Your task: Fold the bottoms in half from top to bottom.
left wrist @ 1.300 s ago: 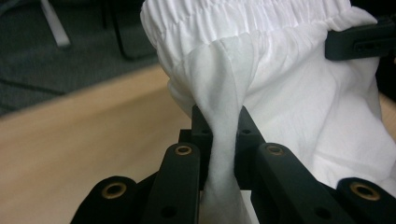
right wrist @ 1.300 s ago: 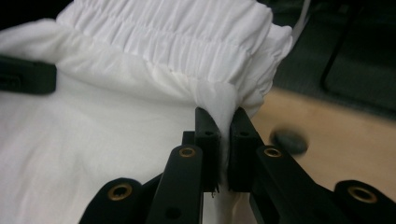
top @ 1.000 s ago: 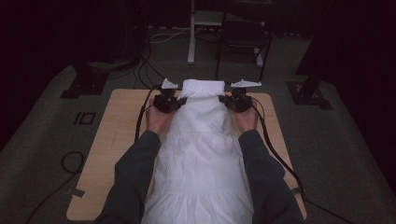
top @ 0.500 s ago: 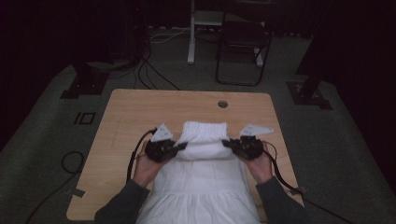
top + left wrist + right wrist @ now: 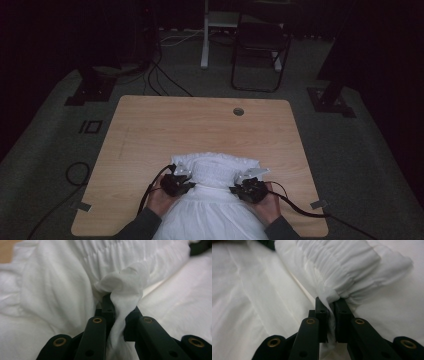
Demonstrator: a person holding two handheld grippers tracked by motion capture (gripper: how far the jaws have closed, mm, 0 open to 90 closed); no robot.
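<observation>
High view: white dress (image 5: 215, 200) lies on the near half of the table (image 5: 150, 130), its folded top band across, between both grippers — left gripper (image 5: 186, 186) and right gripper (image 5: 239, 190) each clamp one end.

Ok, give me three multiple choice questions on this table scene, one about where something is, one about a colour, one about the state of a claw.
1. Where on the table does the garment lie?
A. at the far edge
B. at the near edge, by the person
C. on the floor

2. What colour is the garment?
A. white
B. red
C. black

3. What is the left claw doing?
A. standing wide open, holding nothing
B. clamped on a fold of the garment
C. gripping a cable

Answers:
1 B, the high view shows it bunched between the two hands at the near edge.
2 A, the cloth is white in all views.
3 B, the left gripper view shows cloth pinched between its jaws.
</observation>
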